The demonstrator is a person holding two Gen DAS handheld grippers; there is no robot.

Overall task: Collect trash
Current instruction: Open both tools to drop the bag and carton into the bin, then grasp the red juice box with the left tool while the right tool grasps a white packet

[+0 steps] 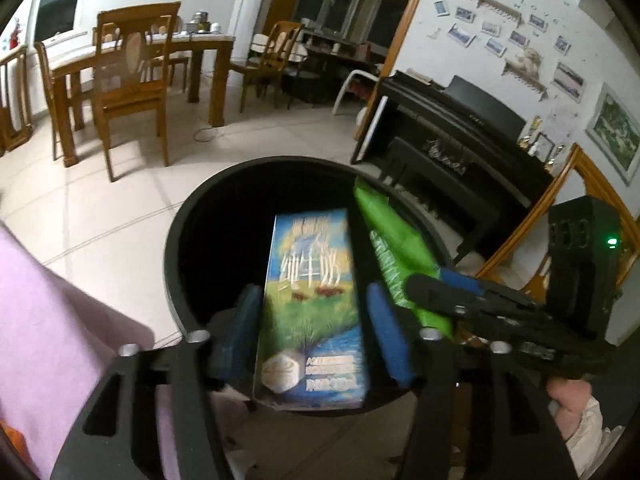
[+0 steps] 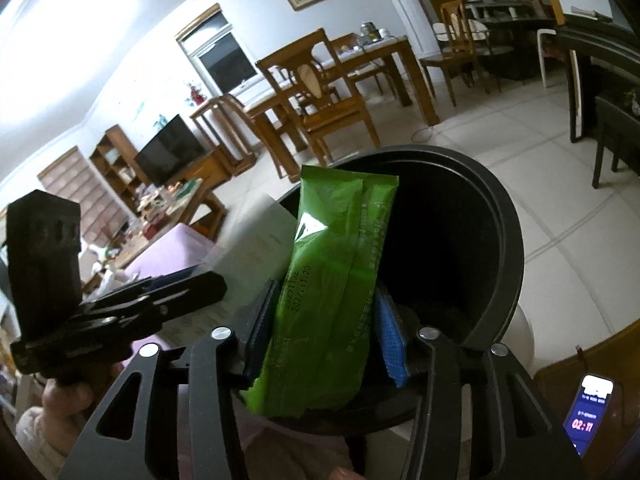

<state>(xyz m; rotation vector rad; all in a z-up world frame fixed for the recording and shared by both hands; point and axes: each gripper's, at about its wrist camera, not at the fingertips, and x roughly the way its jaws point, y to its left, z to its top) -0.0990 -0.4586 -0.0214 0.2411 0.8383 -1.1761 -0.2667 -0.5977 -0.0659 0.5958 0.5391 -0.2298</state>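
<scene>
The black bin (image 1: 188,248) stands on the tiled floor (image 1: 100,208), and both pieces of trash hang over its open mouth. The blue-and-green carton (image 1: 310,308) sits between the blue pads (image 1: 386,332) of the left gripper (image 1: 312,324), its far end pointing down into the dark of the bin. There are slight gaps on either side of it, so the jaws look part open and the carton seems loose or slipping, not clamped. The green packet (image 2: 332,288) is in the same position in the right gripper (image 2: 328,328): upright between the pads (image 2: 390,336), top end over the bin's rim (image 2: 508,240), with the jaws standing away from it enough that I judge the grip let go.

So the carrying is done and the drop is under way; neither item is yet lying inside the bin. The bin's inside is too dark to tell what it already holds.

What is left is hard to judge. A cluttered low table (image 2: 176,200) shows further back in the right wrist view, but whether any trash waits there is too small to make out.
</scene>
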